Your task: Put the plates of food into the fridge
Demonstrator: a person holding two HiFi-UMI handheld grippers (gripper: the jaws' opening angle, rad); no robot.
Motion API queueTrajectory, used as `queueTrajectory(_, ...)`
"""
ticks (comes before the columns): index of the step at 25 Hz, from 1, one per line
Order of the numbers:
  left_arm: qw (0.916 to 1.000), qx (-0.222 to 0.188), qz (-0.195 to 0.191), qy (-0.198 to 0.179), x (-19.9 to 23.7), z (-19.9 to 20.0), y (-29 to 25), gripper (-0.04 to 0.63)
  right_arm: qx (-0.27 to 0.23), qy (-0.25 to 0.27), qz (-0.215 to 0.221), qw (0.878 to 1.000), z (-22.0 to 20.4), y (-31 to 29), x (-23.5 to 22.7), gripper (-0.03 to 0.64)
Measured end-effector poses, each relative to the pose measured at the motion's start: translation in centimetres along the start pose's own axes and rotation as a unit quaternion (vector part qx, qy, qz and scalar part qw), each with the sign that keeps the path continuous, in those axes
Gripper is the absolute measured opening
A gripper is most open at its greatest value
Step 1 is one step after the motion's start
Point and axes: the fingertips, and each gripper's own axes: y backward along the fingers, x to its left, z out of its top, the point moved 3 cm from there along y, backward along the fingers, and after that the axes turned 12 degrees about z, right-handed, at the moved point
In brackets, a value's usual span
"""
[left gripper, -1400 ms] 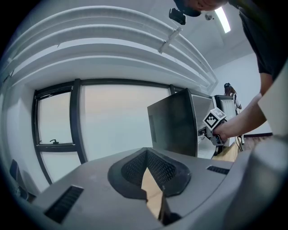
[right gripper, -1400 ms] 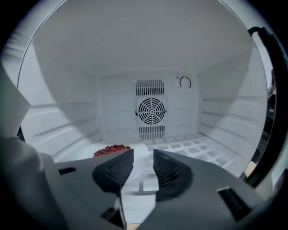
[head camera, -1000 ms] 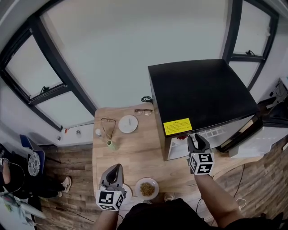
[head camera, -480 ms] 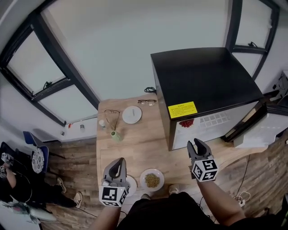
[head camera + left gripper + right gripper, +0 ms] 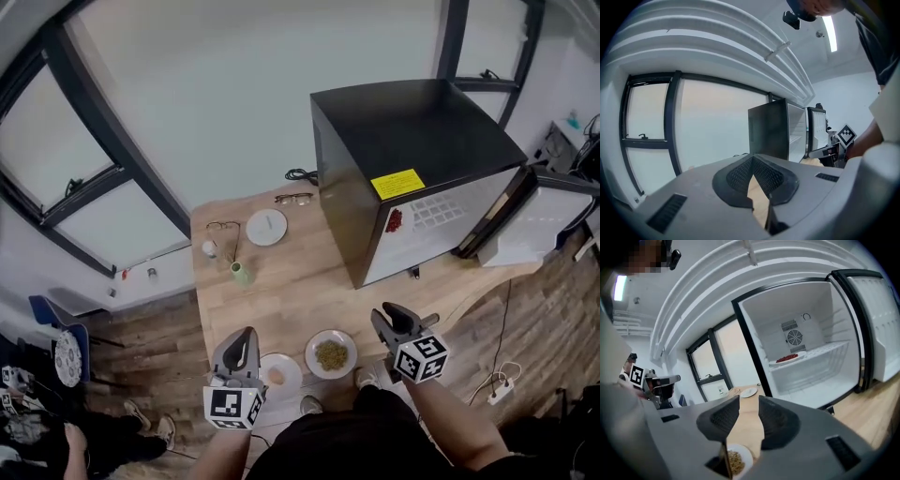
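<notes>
A black fridge [image 5: 412, 159] stands on the wooden table [image 5: 291, 300] with its door [image 5: 539, 211] swung open to the right. A plate of red food [image 5: 787, 357] lies on its shelf. Two white plates sit near the table's front edge: one with greenish-brown food [image 5: 330, 353], one with a small pale bun [image 5: 278, 376]. My right gripper [image 5: 389, 317] hangs open and empty just right of the greenish-brown plate [image 5: 738, 459], pointing toward the fridge. My left gripper [image 5: 242, 345] is shut on nothing beside the bun plate, its tips [image 5: 752, 159] meeting.
Farther back on the table lie an empty white plate [image 5: 266, 227], two pairs of glasses [image 5: 294, 198] [image 5: 223, 226], a green cup [image 5: 240, 273] and a small white bottle [image 5: 208, 249]. Windows and a white wall stand behind. A cable and plug lie on the floor [image 5: 497, 392].
My right gripper has drawn back from the fridge mouth toward the table's front edge. The left gripper has shifted a little, and both front plates have come fully into view.
</notes>
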Motion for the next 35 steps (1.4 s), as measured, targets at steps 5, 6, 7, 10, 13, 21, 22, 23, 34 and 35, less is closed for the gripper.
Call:
queueTrajectory(5, 0.9997, 0.006, -0.019, 0.017, 1.9, -1.5, 1.5, 0.003, 0.016, -0.053, -0.036, 0.998, -4.7, 0.9, 2.4, 0.143)
queueTrajectory(6, 0.9995, 0.008, -0.023, 0.020, 2.1, -1.9, 1.8, 0.003, 0.018, -0.069, -0.046, 0.996, -5.8, 1.2, 2.7, 0.143)
queueTrajectory(7, 0.9994, 0.011, -0.027, 0.020, 2.3, -2.4, 2.1, 0.003, 0.020, -0.088, -0.055, 0.994, -6.9, 1.4, 2.9, 0.143)
queueTrajectory(10, 0.9988, 0.021, -0.040, 0.017, 2.5, -3.5, 2.8, 0.003, 0.025, -0.138, -0.084, 0.987, -9.9, 2.3, 3.5, 0.143)
queueTrajectory(13, 0.9983, 0.026, -0.051, 0.008, 2.6, -4.0, 3.4, 0.003, 0.030, -0.166, -0.092, 0.981, -12.6, 2.8, 4.2, 0.143)
queueTrajectory(21, 0.9973, 0.033, -0.061, -0.022, 3.7, -4.8, 5.2, 0.003, 0.011, -0.269, -0.119, 0.956, -20.0, 2.3, 4.7, 0.143)
queueTrajectory(22, 0.9972, 0.036, -0.061, -0.025, 3.9, -5.0, 5.4, 0.003, 0.010, -0.291, -0.119, 0.949, -20.9, 2.2, 4.6, 0.143)
queueTrajectory(23, 0.9971, 0.038, -0.061, -0.026, 4.1, -5.1, 5.6, 0.003, 0.005, -0.313, -0.118, 0.942, -21.7, 2.1, 4.5, 0.144)
queueTrajectory(34, 0.9957, 0.060, -0.045, -0.054, 6.9, -6.6, 7.3, 0.003, -0.035, -0.399, -0.109, 0.910, -25.4, -0.3, 3.4, 0.143)
queueTrajectory(35, 0.9956, 0.062, -0.044, -0.055, 7.0, -6.9, 7.2, 0.003, -0.040, -0.406, -0.107, 0.907, -25.5, -0.5, 3.3, 0.140)
